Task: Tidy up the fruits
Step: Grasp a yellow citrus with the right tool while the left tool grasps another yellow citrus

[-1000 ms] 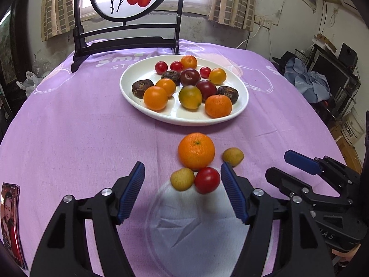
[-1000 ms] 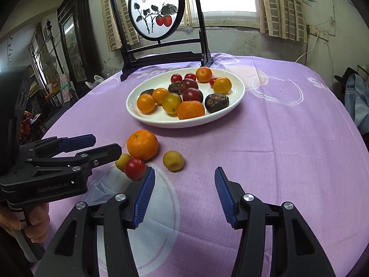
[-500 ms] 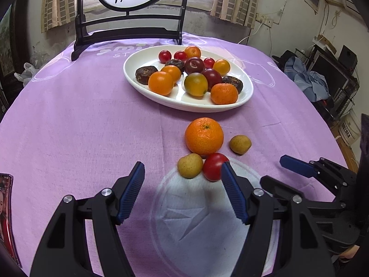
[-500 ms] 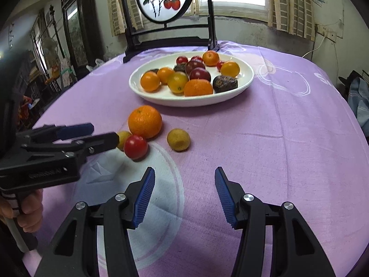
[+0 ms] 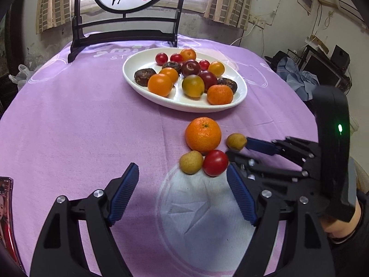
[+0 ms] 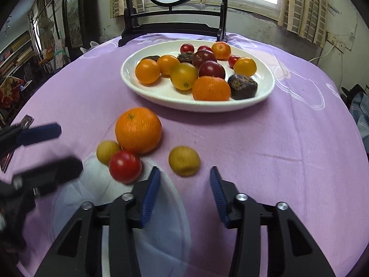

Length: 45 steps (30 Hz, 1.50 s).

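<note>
A white plate (image 5: 147, 92) (image 6: 267, 85) with several fruits sits far on the purple cloth. Nearer lie a big orange (image 5: 203, 133) (image 6: 138, 129), a red tomato (image 5: 215, 162) (image 6: 124, 166) and two small yellow fruits. One yellow fruit (image 5: 191, 162) (image 6: 108, 151) touches the tomato. The other yellow fruit (image 5: 236, 141) (image 6: 184, 160) lies just at the tips of my right gripper (image 6: 184, 173) (image 5: 238, 149). Its jaws are closing, with a gap still on both sides of that fruit. My left gripper (image 5: 182, 173) (image 6: 70, 147) is opening and holds nothing; the tomato lies just ahead of its right finger.
A black standing screen (image 5: 124, 37) with a painted round panel stands at the table's far edge. A phone or card (image 5: 5, 207) lies at the near left. A white round print (image 5: 207, 219) marks the cloth under both grippers. A hand (image 5: 339, 228) holds the right gripper's handle.
The right gripper came forward and down to the lone yellow fruit, and its jaws narrowed. The left jaws spread wider; the left hand stayed about where it was.
</note>
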Available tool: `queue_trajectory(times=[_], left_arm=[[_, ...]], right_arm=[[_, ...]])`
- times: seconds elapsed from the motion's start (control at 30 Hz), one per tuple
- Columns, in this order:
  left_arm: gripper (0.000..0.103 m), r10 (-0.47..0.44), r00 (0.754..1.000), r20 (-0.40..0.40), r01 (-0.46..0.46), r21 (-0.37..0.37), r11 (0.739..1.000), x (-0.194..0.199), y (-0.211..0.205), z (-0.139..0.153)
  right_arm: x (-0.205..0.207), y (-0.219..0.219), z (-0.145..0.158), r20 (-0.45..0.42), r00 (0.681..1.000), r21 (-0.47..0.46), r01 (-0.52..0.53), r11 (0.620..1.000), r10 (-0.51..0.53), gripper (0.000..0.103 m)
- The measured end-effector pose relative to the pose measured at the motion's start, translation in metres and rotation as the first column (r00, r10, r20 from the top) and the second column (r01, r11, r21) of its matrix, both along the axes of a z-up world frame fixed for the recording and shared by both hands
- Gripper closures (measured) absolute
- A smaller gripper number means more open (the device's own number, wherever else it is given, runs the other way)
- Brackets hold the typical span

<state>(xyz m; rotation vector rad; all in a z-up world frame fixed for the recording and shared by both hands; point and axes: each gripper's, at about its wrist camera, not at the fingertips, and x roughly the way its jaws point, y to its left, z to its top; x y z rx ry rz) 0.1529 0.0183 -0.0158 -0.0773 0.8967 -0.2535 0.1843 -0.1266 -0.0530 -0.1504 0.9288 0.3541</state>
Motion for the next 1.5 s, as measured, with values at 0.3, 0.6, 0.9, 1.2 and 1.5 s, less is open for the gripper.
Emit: queue_trajectory(times=[0.3, 0.6, 0.9, 1.2, 1.5], left_arm=[[0.026, -0.027, 0.999, -0.038, 0.028, 0.013, 1.0, 0.001, -0.008, -0.01], [0.027, -0.033, 0.998, -0.053, 0.039, 0.106, 0.994, 0.004, -0.012, -0.021], [0.041, -0.036, 0.998, -0.048, 0.043, 0.155, 0.987, 0.008, -0.016, -0.032], [0.048, -0.015, 1.0, -0.008, 0.016, 0.19, 0.982, 0.021, -0.026, -0.033], [0.078, -0.058, 0.998, -0.005, 0.058, 0.188, 0.98, 0.017, -0.036, -0.029]], right_arm=[[-0.001, -0.008, 0.001, -0.006, 1.0, 0.037, 0.021, 0.999, -0.02, 0.075], [-0.017, -0.034, 0.002, -0.025, 0.998, 0.103, 0.061, 0.993, -0.059, 0.075], [-0.024, -0.037, 0.011, -0.003, 0.999, 0.137, 0.044, 0.99, -0.044, 0.075], [-0.033, -0.034, 0.018, 0.009, 1.0, 0.158, 0.008, 0.987, -0.009, 0.075], [-0.04, -0.045, 0.024, 0.033, 0.999, 0.176, 0.033, 0.984, -0.04, 0.075]])
